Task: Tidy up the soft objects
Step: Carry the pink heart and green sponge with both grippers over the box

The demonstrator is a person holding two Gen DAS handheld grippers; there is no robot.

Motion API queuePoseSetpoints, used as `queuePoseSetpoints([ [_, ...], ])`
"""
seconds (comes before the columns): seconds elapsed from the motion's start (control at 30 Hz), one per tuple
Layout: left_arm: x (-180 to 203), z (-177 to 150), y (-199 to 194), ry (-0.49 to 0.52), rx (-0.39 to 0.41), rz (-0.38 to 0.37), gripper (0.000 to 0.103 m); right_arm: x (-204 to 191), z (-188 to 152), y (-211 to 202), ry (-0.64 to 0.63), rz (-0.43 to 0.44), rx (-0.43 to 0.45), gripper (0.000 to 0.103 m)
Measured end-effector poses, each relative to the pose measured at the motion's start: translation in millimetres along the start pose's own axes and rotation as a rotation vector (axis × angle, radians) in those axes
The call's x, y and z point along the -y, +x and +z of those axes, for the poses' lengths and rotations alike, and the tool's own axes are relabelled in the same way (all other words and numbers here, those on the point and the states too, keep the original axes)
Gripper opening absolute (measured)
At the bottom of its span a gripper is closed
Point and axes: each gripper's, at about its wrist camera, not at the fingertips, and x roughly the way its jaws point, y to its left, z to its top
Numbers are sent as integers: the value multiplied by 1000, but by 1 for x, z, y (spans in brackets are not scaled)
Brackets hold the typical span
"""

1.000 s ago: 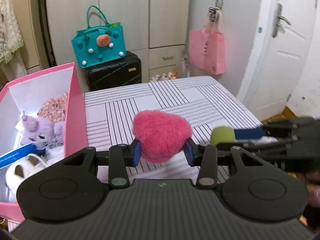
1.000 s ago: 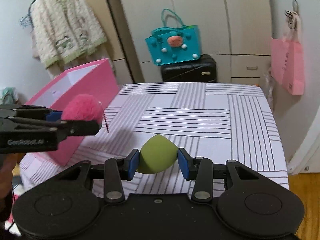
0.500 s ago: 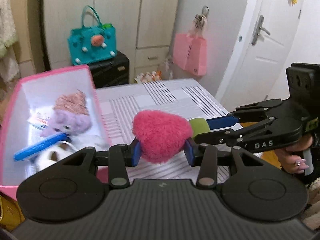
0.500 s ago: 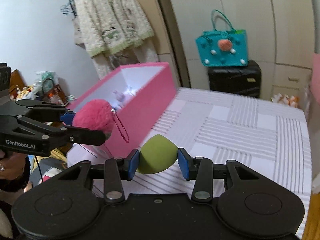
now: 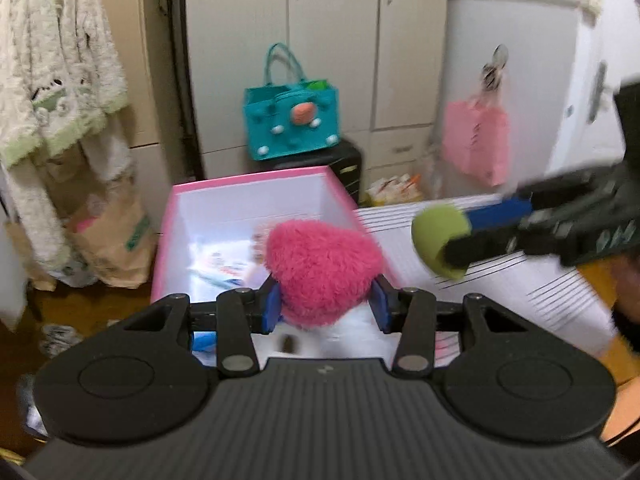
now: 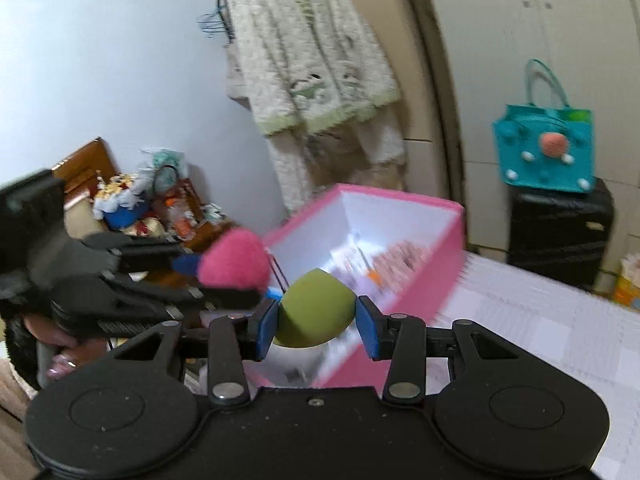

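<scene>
Both tools swung from surface to over pink box [image 5: 256, 184]: left tool [image 5: 325, 306] pinching pink plush heart [image 5: 322, 270], right tool [image 6: 316, 326] pinching green sponge [image 6: 314, 312]; release likely next.

This was a lived-in bedroom or spare room of a home, judging by the tall beige wardrobe [image 5: 332, 52] with cupboard doors and drawers along the back wall. To the left of the wardrobe a fluffy cream-and-green cardigan [image 6: 316, 52] hung on a hanger; in front of the wardrobe a teal felt handbag [image 5: 292, 124] sat on a black suitcase [image 6: 560, 236]; to its right a pink tote [image 5: 476, 144] hung on the wall beside a white door [image 5: 600, 92]. A table with a striped cloth [image 5: 532, 280], paper bags [image 5: 116, 232] on the wooden floor and a heap of household clutter [image 6: 156, 208] completed the domestic look
</scene>
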Motion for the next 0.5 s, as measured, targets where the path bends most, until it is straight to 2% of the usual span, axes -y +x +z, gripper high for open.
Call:
queuePoseSetpoints([
  [0.07, -8, 6, 19, 30, -46, 21, 43, 1, 14, 20, -21, 7, -4, 48],
  [0.17, -25, 16, 48, 25, -120, 3, 43, 7, 31, 50, -14, 10, -32, 48],
  [0.37, -52, 40, 96, 20, -138, 47, 43, 16, 57, 107, -20, -37, -117, 48],
  [0.5, -61, 48, 128, 25, -212, 59, 43, 27, 72, 136, -21, -110, -161, 48],
])
